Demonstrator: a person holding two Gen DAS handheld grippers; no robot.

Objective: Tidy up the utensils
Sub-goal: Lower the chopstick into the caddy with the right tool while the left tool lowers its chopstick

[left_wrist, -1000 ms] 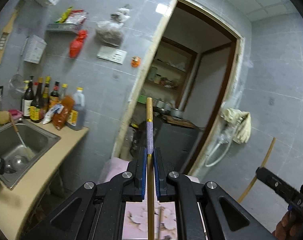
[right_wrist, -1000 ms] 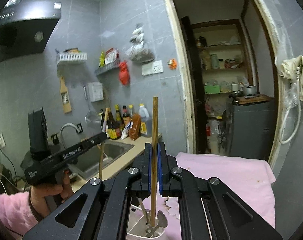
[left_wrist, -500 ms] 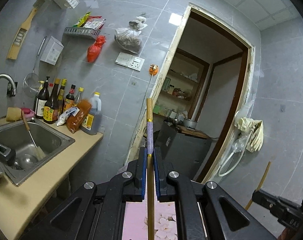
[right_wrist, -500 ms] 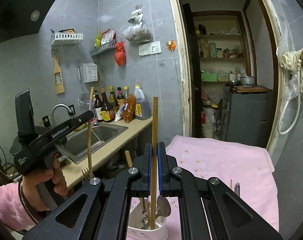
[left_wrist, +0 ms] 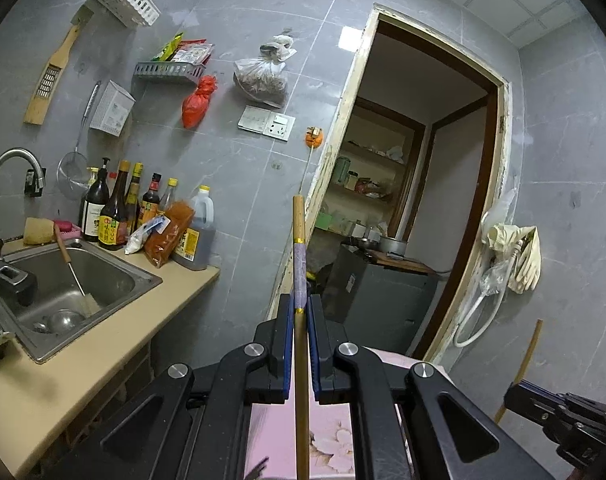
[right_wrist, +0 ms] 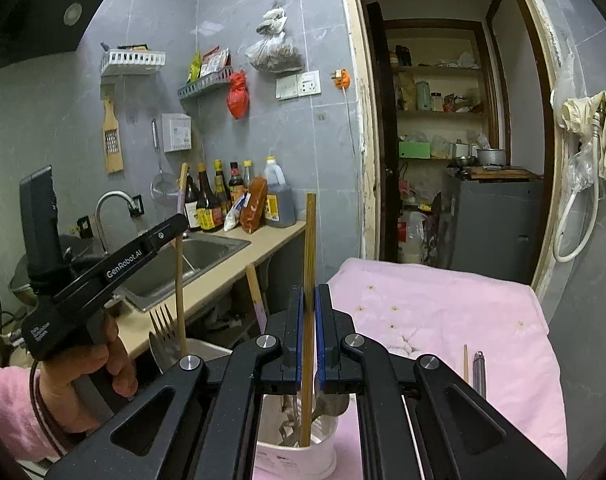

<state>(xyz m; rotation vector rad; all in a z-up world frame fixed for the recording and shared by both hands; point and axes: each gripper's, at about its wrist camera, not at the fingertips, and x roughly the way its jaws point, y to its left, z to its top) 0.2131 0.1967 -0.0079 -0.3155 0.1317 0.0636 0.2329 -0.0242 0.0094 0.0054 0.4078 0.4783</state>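
Observation:
My left gripper [left_wrist: 300, 304] is shut on a chopstick with a purple band [left_wrist: 299, 264], held upright. In the right wrist view the same gripper [right_wrist: 175, 232] holds that chopstick [right_wrist: 179, 280] above a metal holder with a fork [right_wrist: 163, 322]. My right gripper [right_wrist: 310, 300] is shut on a brown wooden chopstick [right_wrist: 310, 248], upright, its lower end inside a white cup [right_wrist: 299, 440] that holds spoons. In the left wrist view the right gripper [left_wrist: 559, 408] shows at the lower right with its chopstick [left_wrist: 523, 360].
A pink towel [right_wrist: 443, 312] covers the table, with a chopstick [right_wrist: 465, 364] and a metal handle [right_wrist: 479, 372] lying on it. A sink [left_wrist: 63, 292], bottles [left_wrist: 115, 216] and a counter [left_wrist: 103, 360] are at the left. A doorway [right_wrist: 455, 140] is behind.
Both grippers have lowered and tilted, each still gripping its chopstick. The left gripper's chopstick has come down by the fork holder; the right chopstick's end now sits deeper in the white cup.

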